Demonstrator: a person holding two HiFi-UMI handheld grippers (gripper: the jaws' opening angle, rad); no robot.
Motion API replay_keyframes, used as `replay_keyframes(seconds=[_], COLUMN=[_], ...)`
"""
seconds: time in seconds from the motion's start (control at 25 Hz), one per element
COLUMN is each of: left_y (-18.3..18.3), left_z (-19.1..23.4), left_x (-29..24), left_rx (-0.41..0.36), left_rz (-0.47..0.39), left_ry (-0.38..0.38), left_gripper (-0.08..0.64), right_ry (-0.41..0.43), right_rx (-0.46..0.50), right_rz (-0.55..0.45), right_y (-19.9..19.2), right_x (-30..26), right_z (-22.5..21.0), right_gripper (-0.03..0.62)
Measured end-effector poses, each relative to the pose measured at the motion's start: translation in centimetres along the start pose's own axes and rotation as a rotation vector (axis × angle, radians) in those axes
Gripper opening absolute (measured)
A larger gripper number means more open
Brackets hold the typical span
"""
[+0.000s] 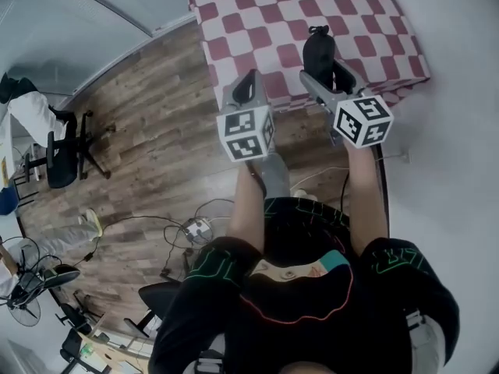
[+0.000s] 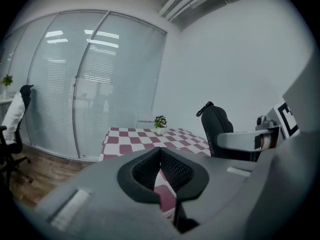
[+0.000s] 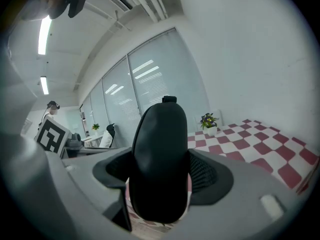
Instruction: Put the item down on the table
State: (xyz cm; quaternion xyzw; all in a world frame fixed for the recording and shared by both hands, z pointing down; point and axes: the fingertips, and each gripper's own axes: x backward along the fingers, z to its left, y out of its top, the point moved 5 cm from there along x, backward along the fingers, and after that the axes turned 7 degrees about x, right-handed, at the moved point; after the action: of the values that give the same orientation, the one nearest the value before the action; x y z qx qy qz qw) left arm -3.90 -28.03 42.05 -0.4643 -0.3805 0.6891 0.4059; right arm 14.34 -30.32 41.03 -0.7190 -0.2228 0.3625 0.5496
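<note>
**Gripping a black case (image 1: 319, 51) at the near edge of the table (image 1: 257, 14)**

Clamped upright in the right gripper (image 3: 161, 176), with both padded jaws pressed against the sides of the black case (image 3: 160, 154) and a small loop at its top end. Held over the table's near edge in the head view, above the red-and-white checked cloth (image 1: 234, 45); impossible to tell whether its underside touches the cloth. Seen from the left gripper view as a dark rounded shape (image 2: 217, 129) rising behind the right gripper's grey body, with the table (image 2: 125, 139) beyond it.

Just beside it on the left, the left gripper (image 1: 248, 92), level with the right gripper (image 1: 323, 72) and short of the cloth's edge. Closed and empty: in its own view (image 2: 160, 156), black mesh pads meeting at their tips with nothing caught between, only checked cloth showing through the narrow gap below. Behind each set of jaws, a marker cube: the left one (image 1: 245, 133) and the right one (image 1: 362, 121), both gripped by bare forearms from a person in a black top.

At the far end of the table, a small potted plant (image 2: 160, 122), also visible in the right gripper view (image 3: 208, 120), close to the wall. Left of the table, a tall glass wall with blinds (image 2: 90, 84). Underfoot, wood-plank floor (image 1: 148, 115) with loose cables (image 1: 195, 228), and well apart to the left a black office chair (image 1: 66, 150) and a fan (image 1: 27, 287).
</note>
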Motion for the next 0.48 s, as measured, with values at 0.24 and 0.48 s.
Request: replay_keyframes(seconds=[0.24,0.48], left_y=[0.0,1.1], left_z=[4.0,7.6], left_x=[-1.9,-4.4], left_rx=[0.052,0.071], left_rz=[0.021,0.013], left_ry=[0.016,0.016], left_gripper=[0.009,0.009], right_ry=[-0.004,-0.023], right_rx=[0.015,0.047], right_rz=[0.066,0.142], right_y=[0.1,0.1], right_x=[-4.6,-9.6], right_z=[-0.2,-1.6], right_gripper=[0.336,0.337])
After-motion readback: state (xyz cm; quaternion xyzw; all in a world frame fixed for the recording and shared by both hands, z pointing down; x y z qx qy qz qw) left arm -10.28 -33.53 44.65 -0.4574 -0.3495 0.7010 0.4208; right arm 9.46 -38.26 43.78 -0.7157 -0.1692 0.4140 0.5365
